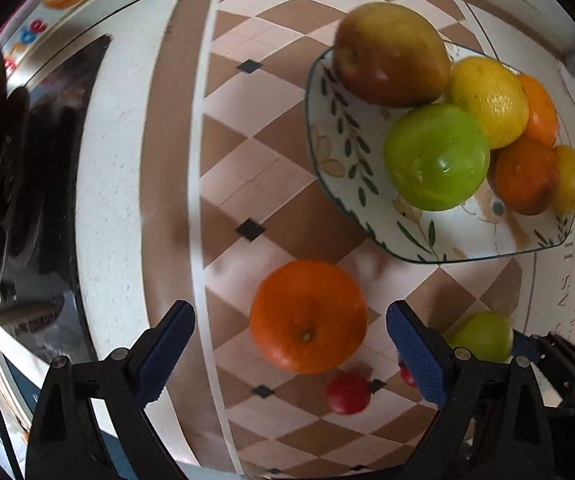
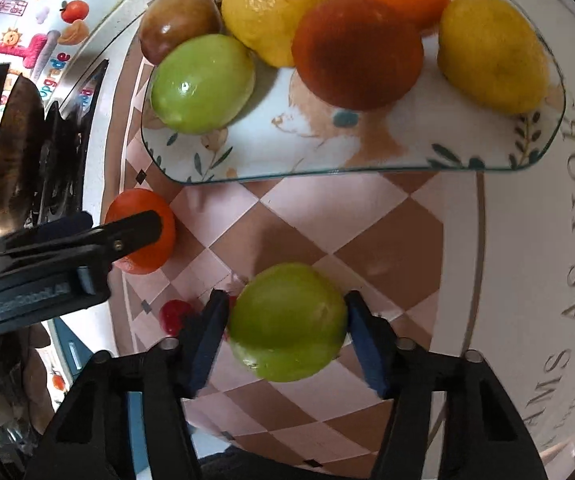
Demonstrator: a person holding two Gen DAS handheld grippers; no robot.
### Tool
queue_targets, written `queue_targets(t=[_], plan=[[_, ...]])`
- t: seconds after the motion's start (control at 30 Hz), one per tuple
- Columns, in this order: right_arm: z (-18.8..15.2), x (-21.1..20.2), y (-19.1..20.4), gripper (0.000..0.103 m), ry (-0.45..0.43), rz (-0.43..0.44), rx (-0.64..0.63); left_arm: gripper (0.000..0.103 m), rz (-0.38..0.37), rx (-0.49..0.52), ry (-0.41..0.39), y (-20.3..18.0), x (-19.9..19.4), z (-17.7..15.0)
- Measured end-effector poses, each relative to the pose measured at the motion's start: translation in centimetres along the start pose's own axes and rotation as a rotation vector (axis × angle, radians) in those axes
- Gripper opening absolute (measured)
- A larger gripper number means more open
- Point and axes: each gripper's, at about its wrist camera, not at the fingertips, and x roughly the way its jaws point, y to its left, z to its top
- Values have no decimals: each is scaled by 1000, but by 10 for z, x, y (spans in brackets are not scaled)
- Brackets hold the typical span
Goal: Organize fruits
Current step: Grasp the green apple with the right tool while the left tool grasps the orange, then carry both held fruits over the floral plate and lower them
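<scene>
An orange lies on the checkered mat between the spread fingers of my open left gripper; neither pad touches it. It also shows in the right wrist view, partly behind the left gripper's finger. My right gripper is shut on a green apple, also in the left wrist view. The patterned plate holds a green apple, a red-green apple, lemons and oranges.
Small red fruits lie on the mat near the grippers. A dark glossy appliance stands at the left. The table edge runs behind the left gripper. A wall with colourful stickers is at the upper left.
</scene>
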Motion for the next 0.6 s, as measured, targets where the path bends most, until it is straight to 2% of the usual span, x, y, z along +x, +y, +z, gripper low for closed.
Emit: queue_targets(t=[0.03, 0.13, 0.2, 0.33, 0.4, 0.5, 0.6], plan=[[-1, 0, -1, 61, 2, -8, 0, 77, 6, 10, -2, -2, 2, 0], [-5, -11, -10, 61, -13, -62, -13, 60, -43, 12, 6, -6, 5, -2], [-10, -18, -20, 61, -15, -77, -1, 60, -8, 27, -5, -11, 3, -7], [-14, -21, -39, 61, -4, -103, 18, 60, -30, -1, -17, -10, 1, -20], [-14, -22, -48, 61, -7, -55, 54, 60, -51, -25, -25, -6, 0, -24], [-14, -24, -55, 63, 4, -31, 98, 60, -70, -48, -21, 1, 2, -26], [-16, -33, -60, 69, -21, 1, 141, 60, -82, -51, -10, 4, 1, -27]])
